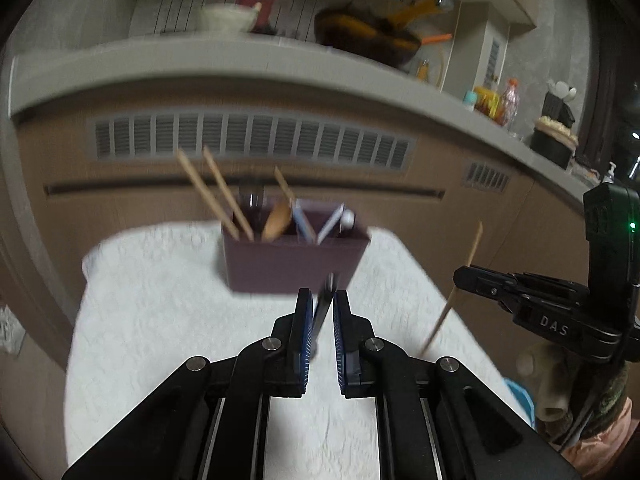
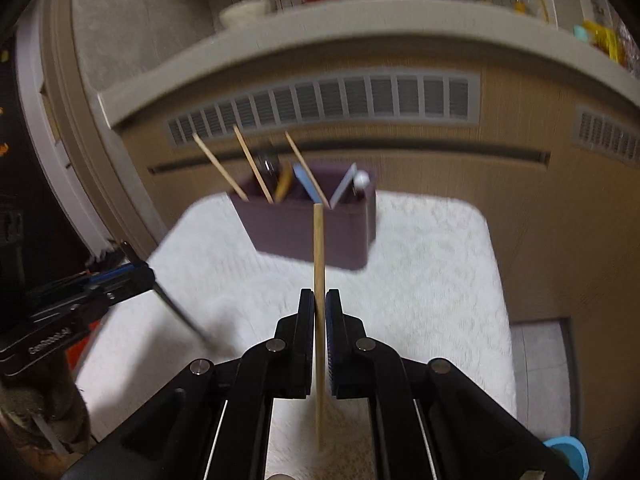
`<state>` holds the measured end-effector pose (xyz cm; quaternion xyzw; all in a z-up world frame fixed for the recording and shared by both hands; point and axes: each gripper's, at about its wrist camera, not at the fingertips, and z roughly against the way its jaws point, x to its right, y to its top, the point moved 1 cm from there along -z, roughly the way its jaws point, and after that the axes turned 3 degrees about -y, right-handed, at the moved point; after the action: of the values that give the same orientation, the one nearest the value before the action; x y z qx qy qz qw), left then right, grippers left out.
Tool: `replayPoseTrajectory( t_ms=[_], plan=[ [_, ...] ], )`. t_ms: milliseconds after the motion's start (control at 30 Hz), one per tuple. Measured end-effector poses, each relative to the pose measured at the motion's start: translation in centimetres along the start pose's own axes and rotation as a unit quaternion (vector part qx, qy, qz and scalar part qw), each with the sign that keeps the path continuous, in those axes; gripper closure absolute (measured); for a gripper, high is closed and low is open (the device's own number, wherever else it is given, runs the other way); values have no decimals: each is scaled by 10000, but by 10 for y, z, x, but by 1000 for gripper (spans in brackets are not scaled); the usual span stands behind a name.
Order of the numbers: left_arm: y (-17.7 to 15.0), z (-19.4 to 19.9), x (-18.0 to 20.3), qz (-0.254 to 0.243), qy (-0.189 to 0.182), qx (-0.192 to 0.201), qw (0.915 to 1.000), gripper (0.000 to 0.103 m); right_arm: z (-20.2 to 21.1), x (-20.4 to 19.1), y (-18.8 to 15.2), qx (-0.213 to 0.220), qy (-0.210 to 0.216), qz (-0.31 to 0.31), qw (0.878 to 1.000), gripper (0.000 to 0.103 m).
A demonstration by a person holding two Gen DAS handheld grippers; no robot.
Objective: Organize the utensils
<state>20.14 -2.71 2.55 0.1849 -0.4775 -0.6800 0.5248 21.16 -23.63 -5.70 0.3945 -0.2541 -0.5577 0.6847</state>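
We carry utensils toward the far holder (image 2: 308,224); left tool (image 1: 323,300) grips a dark utensil (image 1: 320,316), right tool (image 2: 320,300) clamps a chopstick (image 2: 319,248); next, lower each into a compartment.

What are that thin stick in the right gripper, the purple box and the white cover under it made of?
The stick looks like bare pale wood or bamboo: tan, matte, evenly thin, probably a chopstick. The purple box seems to be matte plastic, with smooth flat walls and no shine; the blur leaves this open. The white cover looks like soft fleecy cloth, since its surface is nubbly.
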Motion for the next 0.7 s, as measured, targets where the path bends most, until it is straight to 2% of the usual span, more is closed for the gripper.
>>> replayPoseTrajectory(
  t_ms=[133,267,333,367,433,533,633,700],
  plan=[
    [62,17,10,-358,-16,673,9971,93,29,-13,53,728,20,203,9971,97],
    [120,31,14,-653,68,1350,9887,93,57,-27,114,1509,-44,485,9874,97],
    [136,26,8,-635,24,1318,9892,93,64,-33,139,1770,-88,593,9824,97],
    [139,20,2,-576,4,1224,9908,93,63,-33,150,1780,-25,579,9823,97],
    [131,0,-8,-481,5,776,9958,91,56,-30,157,1675,56,552,9843,97],
    [93,-45,-28,-129,-86,-202,9997,90,29,-19,139,1268,-11,543,9904,96],
    [38,-101,-41,260,-57,-1235,9920,89,-7,-1,98,646,-140,485,9966,96],
    [2,-137,-50,666,-92,-1853,9804,86,-36,13,66,166,-263,370,9988,96]
  ],
)
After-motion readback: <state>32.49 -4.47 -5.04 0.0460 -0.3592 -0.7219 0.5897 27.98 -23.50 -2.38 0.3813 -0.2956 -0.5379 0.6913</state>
